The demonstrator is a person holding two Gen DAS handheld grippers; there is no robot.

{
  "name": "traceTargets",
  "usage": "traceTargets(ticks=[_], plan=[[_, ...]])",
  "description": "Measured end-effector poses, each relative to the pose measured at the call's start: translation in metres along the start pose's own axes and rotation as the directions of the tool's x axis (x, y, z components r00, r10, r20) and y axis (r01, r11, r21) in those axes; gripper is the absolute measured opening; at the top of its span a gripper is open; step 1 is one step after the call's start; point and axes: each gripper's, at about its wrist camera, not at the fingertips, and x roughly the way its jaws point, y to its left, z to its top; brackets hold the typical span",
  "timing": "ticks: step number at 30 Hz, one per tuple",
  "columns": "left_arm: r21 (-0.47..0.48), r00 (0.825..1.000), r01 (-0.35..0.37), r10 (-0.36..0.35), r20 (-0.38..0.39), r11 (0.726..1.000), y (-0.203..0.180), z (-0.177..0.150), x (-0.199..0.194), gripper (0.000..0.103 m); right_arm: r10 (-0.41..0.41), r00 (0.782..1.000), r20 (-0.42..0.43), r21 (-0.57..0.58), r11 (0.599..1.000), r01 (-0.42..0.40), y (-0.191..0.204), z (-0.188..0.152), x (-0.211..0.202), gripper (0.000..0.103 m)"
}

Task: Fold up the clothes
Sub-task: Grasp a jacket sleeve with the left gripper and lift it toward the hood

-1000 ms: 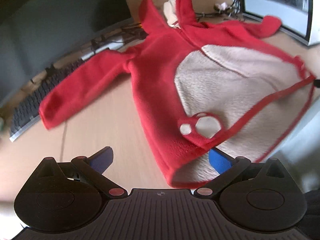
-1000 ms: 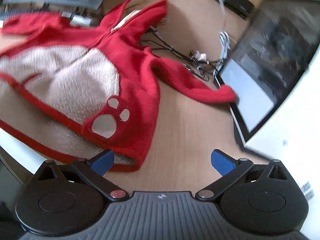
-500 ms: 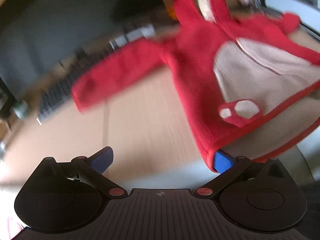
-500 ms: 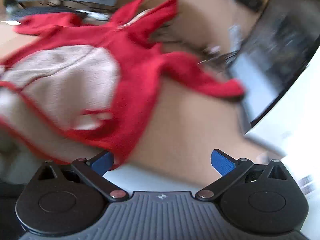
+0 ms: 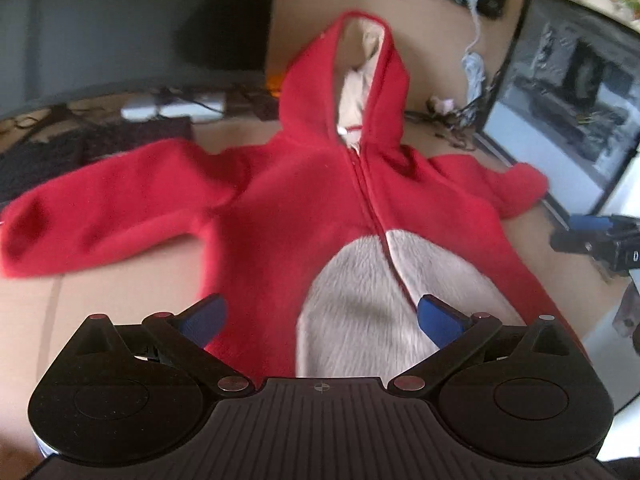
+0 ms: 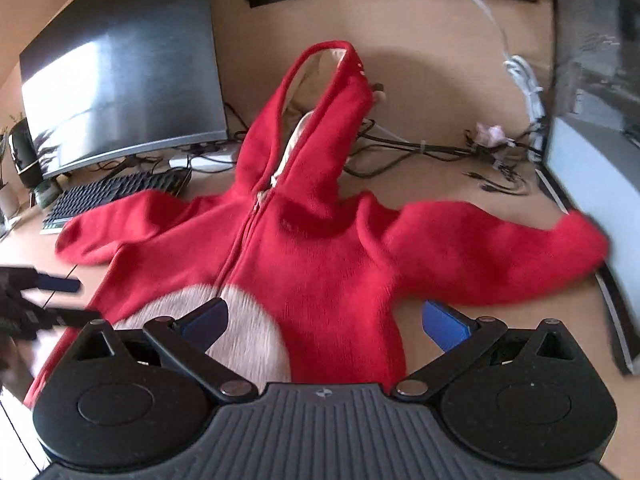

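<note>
Right now both jaws gape wide and empty: the left hand-held gripper [image 5: 320, 316] and right hand-held gripper [image 6: 325, 318] hover over the red hooded jacket [image 5: 320, 208], spread flat on the tabletop [image 5: 120, 300] with sleeves splayed, likely ready for folding; beyond its hood stands a monitor [image 6: 120, 72].

Both wrist cameras look down, close, over the red hooded jacket [image 5: 304, 216] toward its hood: left from its hem, right further right.
</note>
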Motion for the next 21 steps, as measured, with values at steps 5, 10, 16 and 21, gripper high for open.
traceTargets(ticks=[5,10,16,21], plan=[[0.010,0.998,-0.034,0.034,-0.058,0.999,-0.014,0.017,0.067,0.103,0.069,0.997,-0.020,0.041,0.997,-0.068,-0.014,0.019,0.060,0.103],[-0.032,0.986,-0.117,0.112,-0.121,0.993,-0.006,0.019,0.099,0.103,0.209,0.973,-0.100,0.193,0.963,-0.188,-0.025,0.015,0.112,0.103],[0.045,0.974,-0.150,0.155,-0.166,0.988,-0.003,0.012,0.098,0.103,0.175,0.978,-0.116,0.235,0.961,-0.144,-0.010,0.006,0.120,0.103],[0.025,0.972,-0.151,0.153,-0.177,0.988,0.013,0.001,0.084,0.103,0.115,0.984,-0.133,0.171,0.981,-0.092,0.013,-0.002,0.117,0.103]])
